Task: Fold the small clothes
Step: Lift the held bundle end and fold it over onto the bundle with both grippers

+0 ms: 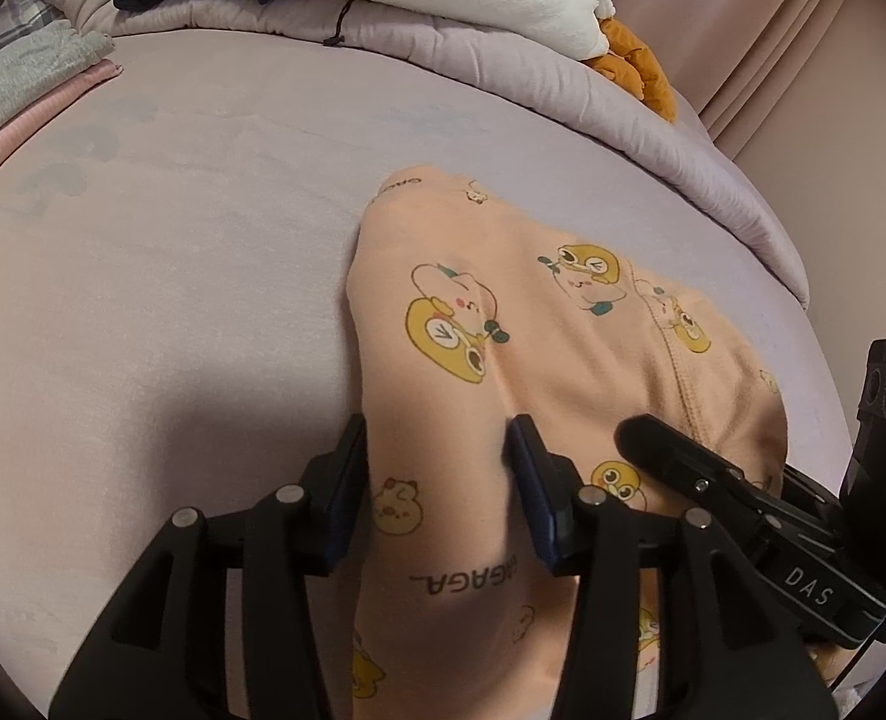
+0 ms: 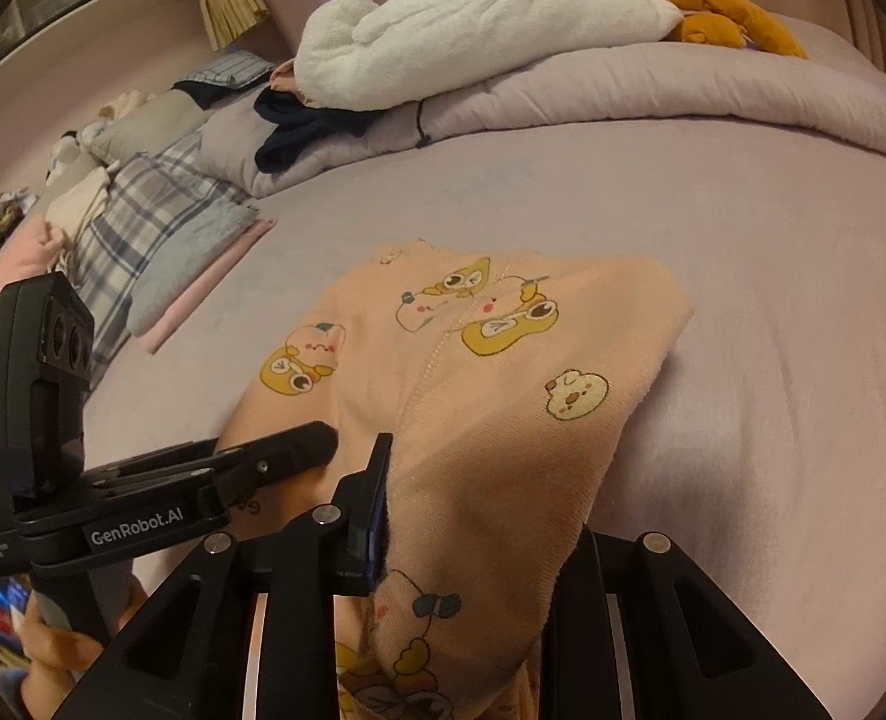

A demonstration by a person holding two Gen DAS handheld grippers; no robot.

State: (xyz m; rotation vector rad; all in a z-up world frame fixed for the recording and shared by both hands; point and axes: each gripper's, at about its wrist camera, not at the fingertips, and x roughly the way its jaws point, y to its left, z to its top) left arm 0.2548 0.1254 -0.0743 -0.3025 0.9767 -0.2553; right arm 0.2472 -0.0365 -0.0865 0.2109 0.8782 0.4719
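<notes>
A peach garment (image 1: 503,312) printed with yellow cartoon animals lies on the lilac bedsheet (image 1: 173,252). In the left wrist view my left gripper (image 1: 437,429) straddles a raised fold at the garment's near left edge. Its jaws stand apart and the cloth sits loosely between them. A black finger of my right gripper (image 1: 653,450) rests on the cloth just to the right. In the right wrist view my right gripper (image 2: 479,516) is shut on a bunched near corner of the garment (image 2: 503,372). Cloth drapes over and hides its right finger. The left gripper's finger (image 2: 311,441) lies on the garment's left side.
A rolled lilac quilt (image 2: 623,96) runs along the back of the bed, with a white plush (image 2: 473,18), an orange plush (image 2: 725,18) and a dark garment (image 2: 305,126) on it. Folded plaid, grey and pink cloths (image 2: 161,252) lie at the left. A hand (image 2: 53,648) holds the left gripper's handle.
</notes>
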